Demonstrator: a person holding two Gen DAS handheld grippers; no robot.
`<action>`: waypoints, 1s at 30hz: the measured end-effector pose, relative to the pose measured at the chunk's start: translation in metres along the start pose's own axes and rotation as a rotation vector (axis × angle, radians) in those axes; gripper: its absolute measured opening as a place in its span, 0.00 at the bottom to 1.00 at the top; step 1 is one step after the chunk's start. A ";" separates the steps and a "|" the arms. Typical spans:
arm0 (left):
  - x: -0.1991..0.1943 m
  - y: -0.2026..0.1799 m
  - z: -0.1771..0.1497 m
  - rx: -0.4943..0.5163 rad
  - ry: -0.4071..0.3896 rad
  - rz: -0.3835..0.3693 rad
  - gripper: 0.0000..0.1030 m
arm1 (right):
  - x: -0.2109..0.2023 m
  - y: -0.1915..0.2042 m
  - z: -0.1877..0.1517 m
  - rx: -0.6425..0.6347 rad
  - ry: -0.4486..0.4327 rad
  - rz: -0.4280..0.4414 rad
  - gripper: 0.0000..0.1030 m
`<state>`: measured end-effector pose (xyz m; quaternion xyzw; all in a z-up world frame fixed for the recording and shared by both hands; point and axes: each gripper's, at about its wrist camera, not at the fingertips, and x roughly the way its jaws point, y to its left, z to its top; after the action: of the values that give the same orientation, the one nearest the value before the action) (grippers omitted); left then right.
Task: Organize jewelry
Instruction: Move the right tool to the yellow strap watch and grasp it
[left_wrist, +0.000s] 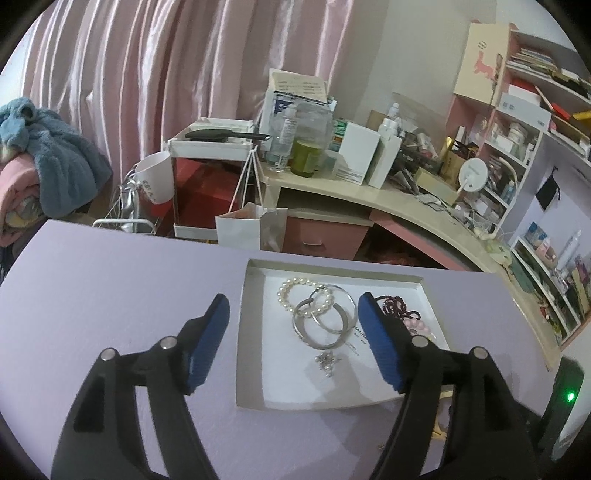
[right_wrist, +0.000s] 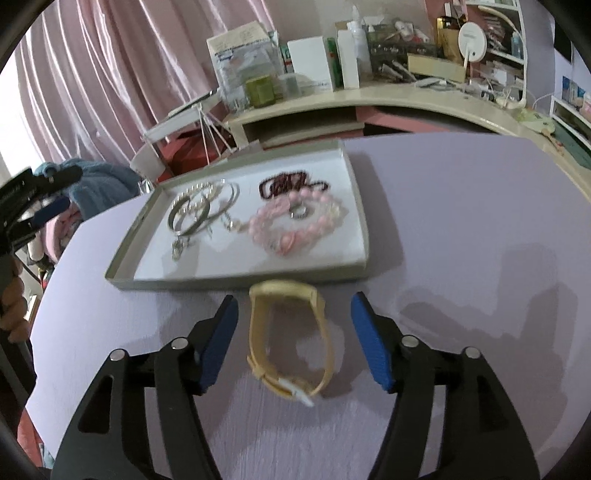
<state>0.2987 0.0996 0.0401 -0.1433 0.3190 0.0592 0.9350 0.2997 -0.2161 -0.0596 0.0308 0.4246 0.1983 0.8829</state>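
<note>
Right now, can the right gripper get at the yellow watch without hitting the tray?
Probably yes. The right gripper is open and the yellow watch lies on the lilac table between its fingers, with nothing in between. The jewelry tray sits just beyond the watch, so only overshooting forward would risk contact.

Both claws gape wide — left claw (left_wrist: 291, 308), right claw (right_wrist: 294, 306) — gripping nothing.

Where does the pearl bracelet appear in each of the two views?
Left wrist view: the pearl bracelet lies centre frame, in the far left part of the tray, overlapping the silver bangles.
Right wrist view: pearl bracelet left of centre, in the tray's far left part.
Shared landmark: the silver bangles.
</note>
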 end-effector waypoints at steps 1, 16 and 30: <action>-0.001 0.002 -0.001 -0.007 0.001 0.002 0.71 | 0.002 0.002 -0.002 -0.003 0.009 -0.002 0.67; -0.003 0.001 -0.012 -0.024 0.012 -0.016 0.78 | 0.016 0.011 -0.006 -0.063 0.033 -0.061 0.69; -0.002 -0.023 -0.042 0.031 0.065 -0.085 0.78 | 0.000 -0.003 -0.008 -0.014 -0.002 -0.060 0.38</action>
<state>0.2768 0.0651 0.0148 -0.1442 0.3437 0.0096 0.9279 0.2943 -0.2196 -0.0653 0.0121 0.4230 0.1746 0.8891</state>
